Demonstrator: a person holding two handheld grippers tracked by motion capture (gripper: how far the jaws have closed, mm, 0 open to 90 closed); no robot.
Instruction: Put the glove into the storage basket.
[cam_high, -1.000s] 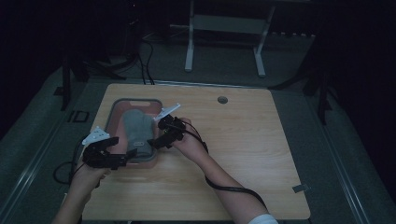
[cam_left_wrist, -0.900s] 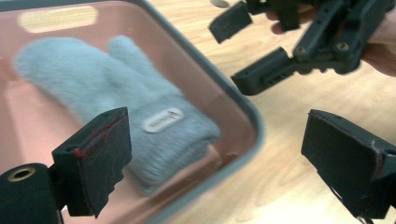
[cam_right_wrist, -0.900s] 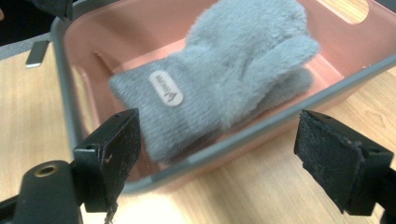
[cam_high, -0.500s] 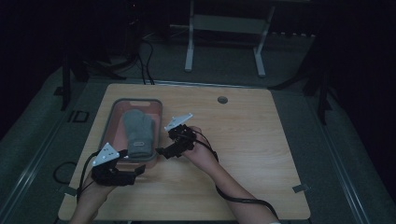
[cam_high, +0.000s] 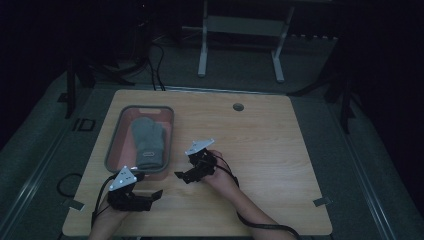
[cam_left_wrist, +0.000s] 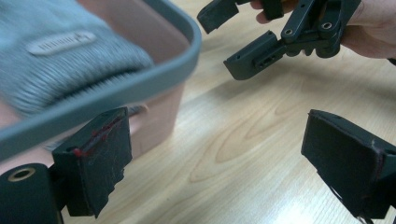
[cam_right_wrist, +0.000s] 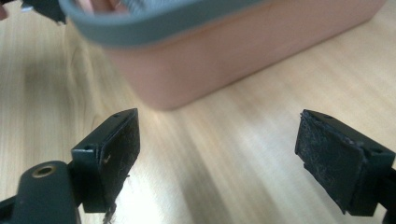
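Observation:
A pink tray with a grey rim (cam_high: 114, 140) sits at the left of the wooden table, and a grey knitted glove (cam_high: 148, 140) lies inside it. My left gripper (cam_high: 150, 189) is low over the table just in front of the tray's near end, open and empty. In the left gripper view its jaws (cam_left_wrist: 219, 158) frame bare wood, with the tray rim (cam_left_wrist: 140, 84) and the glove (cam_left_wrist: 60, 60) at upper left. My right gripper (cam_high: 183, 169) is right of the tray's near corner, open with nothing in it. In the right gripper view (cam_right_wrist: 219, 154) it faces the tray wall (cam_right_wrist: 233, 60).
The table (cam_high: 280, 150) stretches bare to the right, with a cable hole (cam_high: 238, 107) near its far edge. Cables trail from both grippers over the near edge. A metal stand (cam_high: 240, 30) is on the floor beyond the table.
Both hands have dropped and pulled back toward the near edge, away from above the tray. The left gripper has gone from beside the tray to in front of it. The jaws have stayed open.

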